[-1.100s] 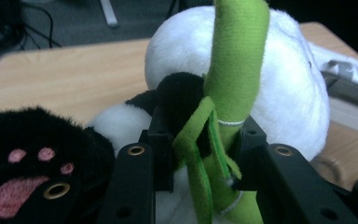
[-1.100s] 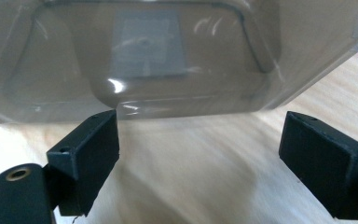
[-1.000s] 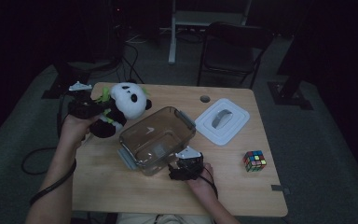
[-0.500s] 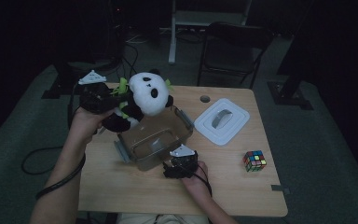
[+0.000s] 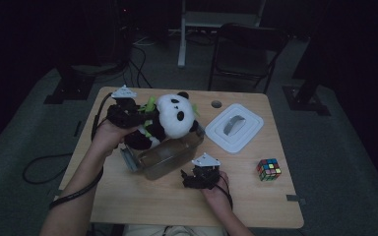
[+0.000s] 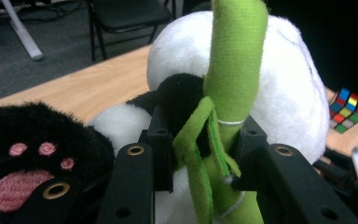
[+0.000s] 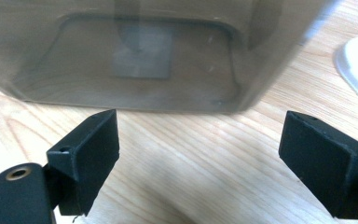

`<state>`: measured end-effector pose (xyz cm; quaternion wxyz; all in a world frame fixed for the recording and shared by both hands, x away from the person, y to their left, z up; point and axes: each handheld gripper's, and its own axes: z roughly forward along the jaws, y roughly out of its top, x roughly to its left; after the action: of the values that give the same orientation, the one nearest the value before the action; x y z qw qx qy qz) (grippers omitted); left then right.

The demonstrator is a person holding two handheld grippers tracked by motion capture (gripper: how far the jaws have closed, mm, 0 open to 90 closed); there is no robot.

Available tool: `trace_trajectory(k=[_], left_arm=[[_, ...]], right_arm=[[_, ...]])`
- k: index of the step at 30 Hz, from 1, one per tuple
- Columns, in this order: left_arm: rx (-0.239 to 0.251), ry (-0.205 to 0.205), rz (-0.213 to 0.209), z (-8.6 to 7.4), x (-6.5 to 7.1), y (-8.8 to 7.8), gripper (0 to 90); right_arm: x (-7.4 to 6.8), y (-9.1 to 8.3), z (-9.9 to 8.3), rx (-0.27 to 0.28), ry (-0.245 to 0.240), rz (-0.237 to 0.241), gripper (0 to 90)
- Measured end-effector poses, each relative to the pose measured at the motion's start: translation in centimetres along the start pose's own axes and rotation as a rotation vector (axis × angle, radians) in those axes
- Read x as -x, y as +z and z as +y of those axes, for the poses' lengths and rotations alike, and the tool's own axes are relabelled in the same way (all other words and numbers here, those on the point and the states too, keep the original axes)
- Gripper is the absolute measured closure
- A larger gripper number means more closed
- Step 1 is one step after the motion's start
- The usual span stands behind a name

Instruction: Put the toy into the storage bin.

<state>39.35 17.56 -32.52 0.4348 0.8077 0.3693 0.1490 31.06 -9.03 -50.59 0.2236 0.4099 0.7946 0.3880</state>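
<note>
High view: panda plush (image 5: pixel 174 118) is held above the worktop (image 5: pixel 128 196), half over the rim of the clear plastic box (image 5: pixel 170 155), which appears tilted beneath it.

Risks, judged:
- Grip is taken on a thin green felt stalk (image 6: pixel 228 93) and a black arm, not on the body; soft fabric could slide out between the pads and the plush would be dropped short of the box.
- Box is not clamped by anything; a push from the plush could tip it further or shove it toward the white lid (image 5: pixel 236 127).
- Rubik's cube (image 5: pixel 268 169) sits well apart, so no clash is expected.

Fingers:
- Left gripper (image 6: pixel 200 154): fingers narrowed, pressed onto the felt stalk and plush arm.
- Right gripper (image 7: pixel 200 158): fingers spread wide, nothing held, near the box wall above bare wood without touching it.
</note>
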Motion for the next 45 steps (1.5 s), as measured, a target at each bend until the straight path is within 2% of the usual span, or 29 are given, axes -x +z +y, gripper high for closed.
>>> trace_trajectory(k=[2, 10, 14, 16, 24, 25, 28, 29, 32, 33, 39, 45], left_arm=[[-0.016, 0.013, 0.006, -0.2, 0.3, 0.8, 68.0], [-0.075, 0.06, -0.017, -0.6, 1.6, 2.0, 67.6], [-0.074, 0.049, -0.02, -0.8, 1.8, 1.9, 67.5], [-0.081, 0.058, -0.024, -1.2, 1.9, 1.9, 67.1], [-0.119, 0.064, -0.053, -2.3, 1.5, 2.5, 61.5], [-0.116, 0.088, -0.055, -2.5, 1.5, 2.5, 60.0], [-0.112, 0.097, -0.059, -2.6, 1.5, 2.6, 57.9], [-0.125, 0.123, -0.069, -2.8, 1.5, 2.8, 57.3], [-0.148, 0.129, -0.089, -3.1, 1.2, 3.3, 56.5], [-0.152, 0.136, -0.093, -3.3, 1.1, 3.5, 53.0], [-0.194, 0.105, -0.114, -4.5, 0.3, 4.9, 49.6], [-0.22, 0.128, -0.097, -4.9, 0.5, 5.6, 48.4]], right_arm=[[0.4, -0.1, -0.1, 0.004, 0.017, 0.007, 11.8], [0.7, -0.2, -0.1, 0.011, 0.022, 0.014, 11.8], [0.8, -0.2, -0.1, 0.009, 0.025, 0.015, 11.8], [0.9, -0.2, -0.1, 0.014, 0.024, 0.015, 11.8], [1.1, -0.3, 0.0, 0.016, 0.033, 0.019, 11.8], [1.2, -0.3, 0.0, 0.015, 0.037, 0.021, 11.8], [1.3, -0.3, 0.0, 0.016, 0.039, 0.026, 11.8], [1.4, -0.2, 0.0, 0.015, 0.043, 0.029, 11.8], [1.4, -0.3, 0.1, 0.016, 0.046, 0.032, 11.8], [1.5, -0.3, 0.1, 0.018, 0.051, 0.038, 11.8], [1.7, -0.4, 0.1, 0.02, 0.053, 0.037, 11.8], [1.9, -0.4, 0.1, 0.022, 0.06, 0.044, 11.8]])
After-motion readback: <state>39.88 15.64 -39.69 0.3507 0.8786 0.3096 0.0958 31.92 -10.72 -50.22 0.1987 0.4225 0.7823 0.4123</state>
